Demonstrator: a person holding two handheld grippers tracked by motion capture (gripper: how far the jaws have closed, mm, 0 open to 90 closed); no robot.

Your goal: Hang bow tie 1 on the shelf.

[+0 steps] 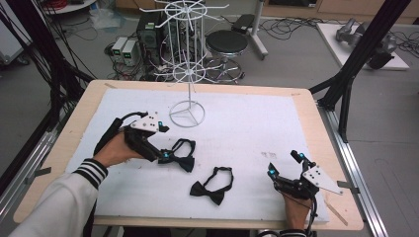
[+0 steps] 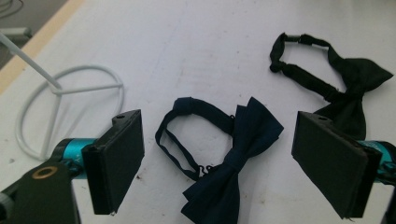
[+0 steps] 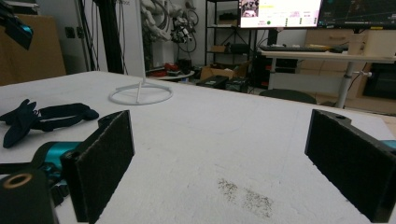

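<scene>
Step in hand: you are bringing your left gripper [image 1: 165, 157] down on the navy bow tie [image 2: 233, 158], which lies flat on the white worktop [image 1: 247, 128] in front of the wire stand's ring base [image 1: 187, 113]. I read this as the approach to a pick, not yet a grasp.

Left jaws: wide apart, one on each side of the navy bow tie in the left gripper view, pressing on nothing. The knot and the strap loop sit in the gap between them.

Right jaws: your right gripper [image 1: 284, 173] rests near the worktop's right front, its jaws spread and empty, with bare worktop between them in the right gripper view.

Second tie: the black bow tie [image 1: 212, 185] lies apart from the navy one, nearer the front edge, between your two hands.

Stand: the white wire display stand [image 1: 187, 59] rises at the far middle of the worktop; its hooks look bare, though the thin wire is hard to read against the clutter behind.

Next move: lower until the pads bracket the knot or the strap, then close. The fabric is flat and limp, so aim for the thick centre, or the pads may slide over it.

Likely goal: probably hanging the tie by its loop on a hook of the stand.
</scene>
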